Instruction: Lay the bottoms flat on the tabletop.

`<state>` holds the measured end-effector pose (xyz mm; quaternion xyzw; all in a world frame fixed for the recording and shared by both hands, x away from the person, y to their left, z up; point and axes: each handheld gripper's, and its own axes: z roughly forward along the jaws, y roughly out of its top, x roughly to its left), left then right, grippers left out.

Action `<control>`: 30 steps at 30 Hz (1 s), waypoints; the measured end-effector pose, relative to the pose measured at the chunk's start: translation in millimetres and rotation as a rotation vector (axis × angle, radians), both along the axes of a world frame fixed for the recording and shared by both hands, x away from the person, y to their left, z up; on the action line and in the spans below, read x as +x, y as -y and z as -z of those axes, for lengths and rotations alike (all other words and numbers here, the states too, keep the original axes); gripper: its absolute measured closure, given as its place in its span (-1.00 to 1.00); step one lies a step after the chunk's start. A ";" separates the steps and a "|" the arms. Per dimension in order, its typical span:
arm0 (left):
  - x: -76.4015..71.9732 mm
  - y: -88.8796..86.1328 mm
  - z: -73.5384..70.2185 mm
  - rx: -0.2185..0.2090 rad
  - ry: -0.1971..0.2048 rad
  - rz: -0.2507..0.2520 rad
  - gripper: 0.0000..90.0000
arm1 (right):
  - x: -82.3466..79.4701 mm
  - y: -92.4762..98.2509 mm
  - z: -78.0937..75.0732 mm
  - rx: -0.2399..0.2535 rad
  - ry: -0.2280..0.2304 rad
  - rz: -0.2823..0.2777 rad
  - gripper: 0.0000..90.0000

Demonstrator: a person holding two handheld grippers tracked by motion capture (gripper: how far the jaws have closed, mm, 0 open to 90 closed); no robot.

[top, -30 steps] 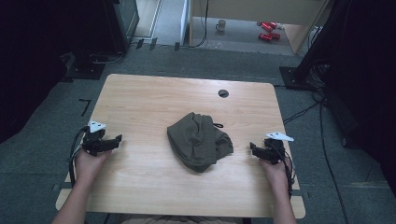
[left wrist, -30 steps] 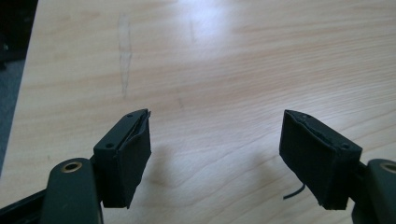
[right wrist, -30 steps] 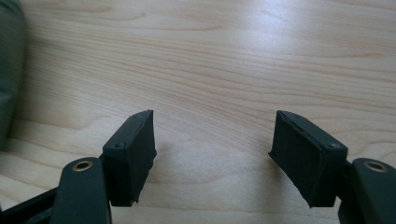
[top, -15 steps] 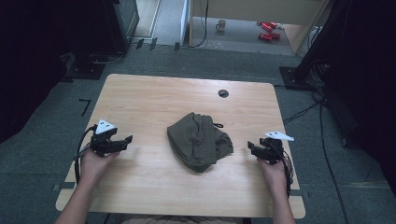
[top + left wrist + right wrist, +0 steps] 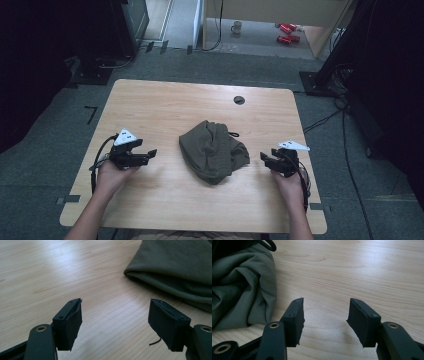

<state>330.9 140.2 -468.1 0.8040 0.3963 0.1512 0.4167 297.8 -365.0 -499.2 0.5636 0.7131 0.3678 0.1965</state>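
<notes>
The wooden table [image 5: 165, 105] stretched ahead of both grippers, pale and bare around them. Between the two grippers, in the middle of the tabletop, lay a crumpled olive-green garment [image 5: 212, 151] with a dark drawstring loop [image 5: 233, 134] poking from its far edge. The left gripper [image 5: 148, 154] hovered near the garment's left side, apart from it; in the left gripper view the cloth's folded hem [image 5: 175, 282] lay ahead and to the right of the jaws, which stood wide with only bare wood between them. The right gripper [image 5: 263, 158] sat just beside the garment's right edge. Its jaws had just been closing yet still gaped, with nothing between them, the cloth [image 5: 239, 287] bunched to their left.
</notes>
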 end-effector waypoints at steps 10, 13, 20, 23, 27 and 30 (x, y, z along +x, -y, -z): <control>-6.5 26.7 -7.7 -0.008 0.025 0.095 -0.39 | -3.8 -5.7 -3.4 0.020 0.013 -0.014 0.25; -8.1 32.5 -9.3 -0.006 0.027 0.115 -0.40 | -4.4 -7.1 -3.8 0.027 0.012 -0.026 0.29; -16.6 54.8 -15.6 -0.015 0.034 0.191 -0.39 | -6.6 -12.6 -7.1 0.027 0.013 -0.039 0.38; -21.8 64.9 -18.4 -0.025 0.029 0.230 -0.39 | -6.6 -14.6 -7.9 0.024 0.014 -0.044 0.40; -28.0 74.3 -21.4 -0.019 0.027 0.267 -0.34 | -6.6 -16.8 -8.5 0.025 0.012 -0.048 0.42; -34.5 84.1 -24.3 -0.036 0.021 0.304 -0.34 | -6.6 -18.1 -9.0 0.021 0.013 -0.055 0.41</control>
